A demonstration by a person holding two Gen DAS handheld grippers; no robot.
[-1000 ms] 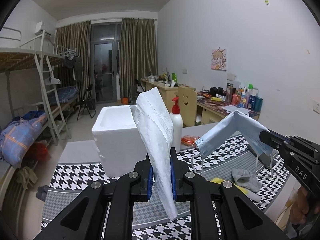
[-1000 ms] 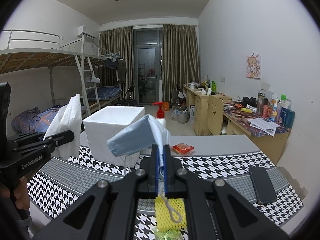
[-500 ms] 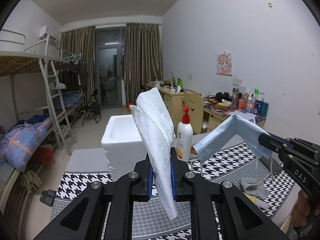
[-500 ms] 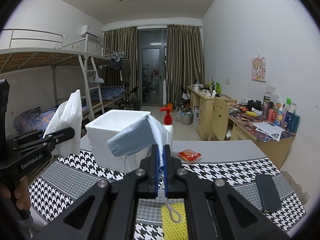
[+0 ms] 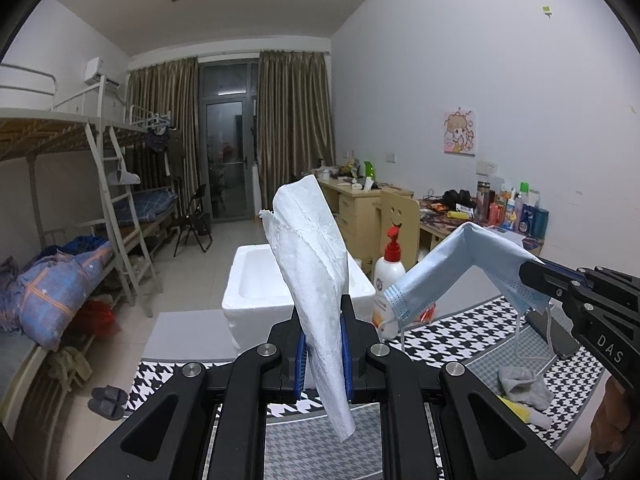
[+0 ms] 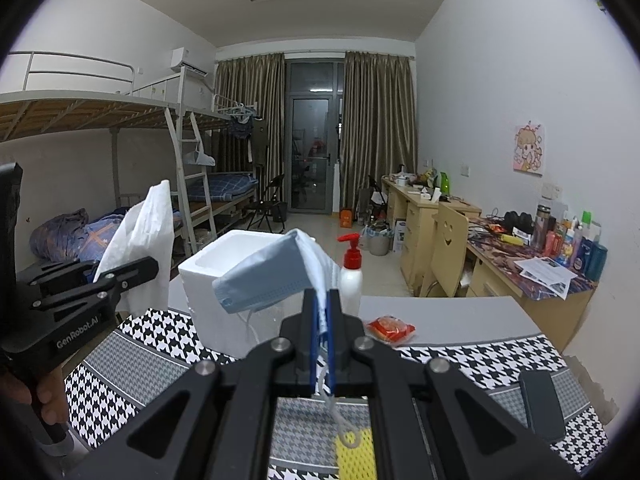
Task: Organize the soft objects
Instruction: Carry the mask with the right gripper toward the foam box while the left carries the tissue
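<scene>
My left gripper (image 5: 323, 344) is shut on a folded white paper towel (image 5: 310, 264) that stands upright between its pads. My right gripper (image 6: 320, 332) is shut on a light blue face mask (image 6: 268, 276), whose ear loop hangs below the jaws. Both are held in the air above the houndstooth table cloth (image 5: 472, 332), in front of an open white foam box (image 5: 260, 280). The mask (image 5: 460, 260) and right gripper (image 5: 536, 276) show at the right of the left wrist view. The towel (image 6: 140, 232) and left gripper (image 6: 132, 270) show at the left of the right wrist view.
A pump bottle (image 6: 351, 276) with a red top stands right of the foam box (image 6: 224, 272). On the cloth lie a red packet (image 6: 390, 328), a dark phone (image 6: 540, 404), a grey sock (image 5: 522, 384) and a yellow mesh item (image 6: 354, 456). Bunk beds at left, desks at right.
Both grippers have risen a little and drawn nearer the foam box, each still gripping its item. The box and bottle sit lower and closer in both views.
</scene>
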